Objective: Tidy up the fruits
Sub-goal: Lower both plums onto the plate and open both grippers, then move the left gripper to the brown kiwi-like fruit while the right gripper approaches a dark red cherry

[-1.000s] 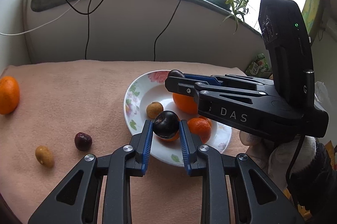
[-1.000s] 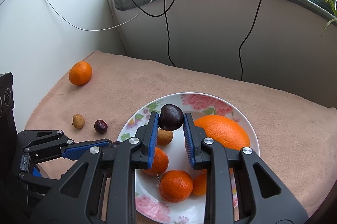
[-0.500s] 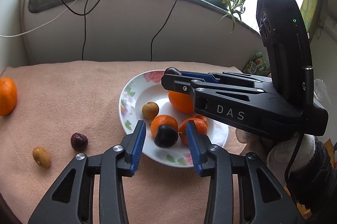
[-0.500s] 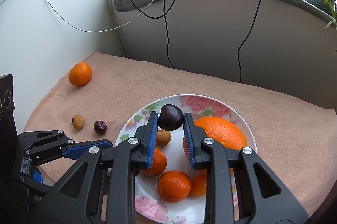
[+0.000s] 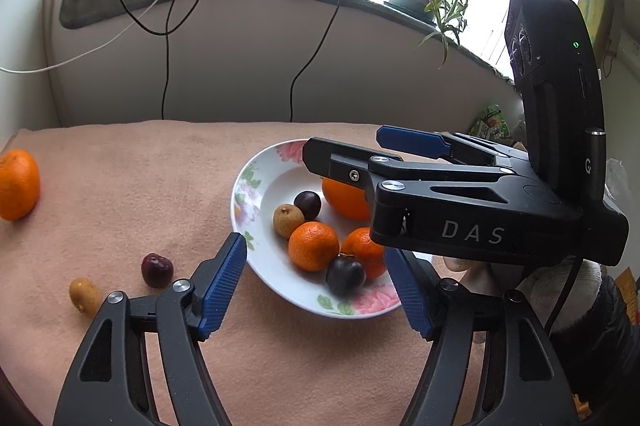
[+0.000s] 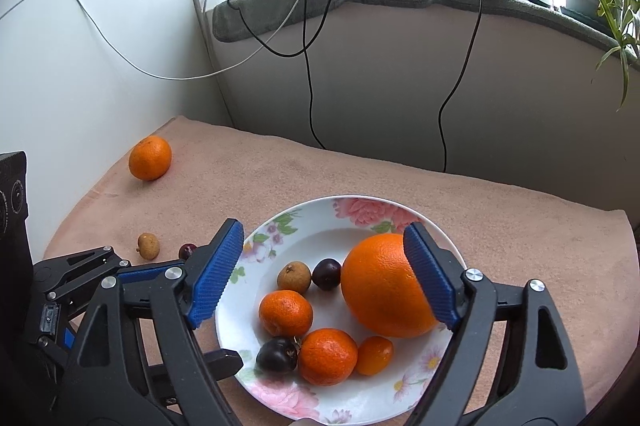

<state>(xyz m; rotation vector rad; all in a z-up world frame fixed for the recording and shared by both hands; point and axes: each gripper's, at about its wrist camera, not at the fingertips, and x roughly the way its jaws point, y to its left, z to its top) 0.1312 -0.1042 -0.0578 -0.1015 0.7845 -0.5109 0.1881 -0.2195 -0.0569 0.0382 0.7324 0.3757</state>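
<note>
Kumquat (image 6: 374,355) on plate (image 6: 356,206) shows only from right wrist.

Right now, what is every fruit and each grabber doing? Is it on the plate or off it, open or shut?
left gripper: open, empty
right gripper: open, empty
plate: upright on the blanket, holding fruit
big orange: on the plate
two dark plums: on the plate
lone tangerine: off the plate, on the blanket
small brown fruit: off the plate
dark cherry: off the plate
</note>
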